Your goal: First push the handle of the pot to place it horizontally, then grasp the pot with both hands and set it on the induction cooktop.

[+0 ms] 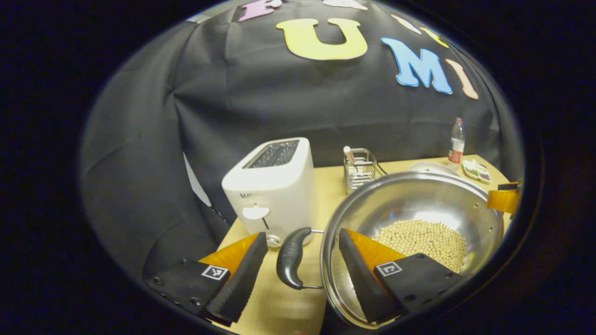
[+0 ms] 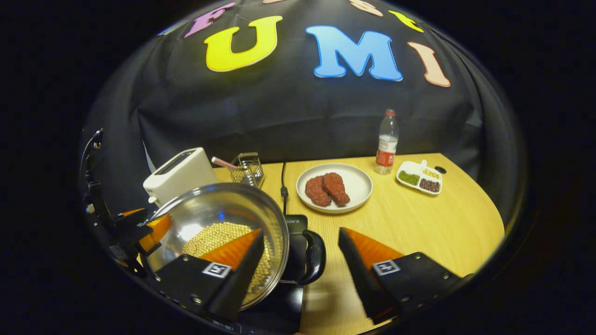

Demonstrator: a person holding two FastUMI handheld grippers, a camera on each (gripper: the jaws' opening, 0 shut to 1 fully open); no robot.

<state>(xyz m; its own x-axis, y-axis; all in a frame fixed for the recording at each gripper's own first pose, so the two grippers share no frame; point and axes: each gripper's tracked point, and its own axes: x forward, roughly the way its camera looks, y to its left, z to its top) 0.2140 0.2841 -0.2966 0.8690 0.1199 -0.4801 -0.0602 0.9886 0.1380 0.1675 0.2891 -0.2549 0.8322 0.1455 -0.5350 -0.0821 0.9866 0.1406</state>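
Dim booth, lit from above: bright glare pools on the steel pot point(image 1: 409, 204) wall in both views. Fisheye bending curves the table point(image 2: 419, 223) edge, and the rims look slightly soft, perhaps blurred.

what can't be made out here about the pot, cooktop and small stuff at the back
- Induction cooktop: right gripper view, mostly hidden under the pot.
- Whether the pot rests on it or hangs just above: unclear.
- Divided dish: left gripper view, contents too small, partly behind the pot's rim.
- Toaster: right gripper view, front hidden by the pot.
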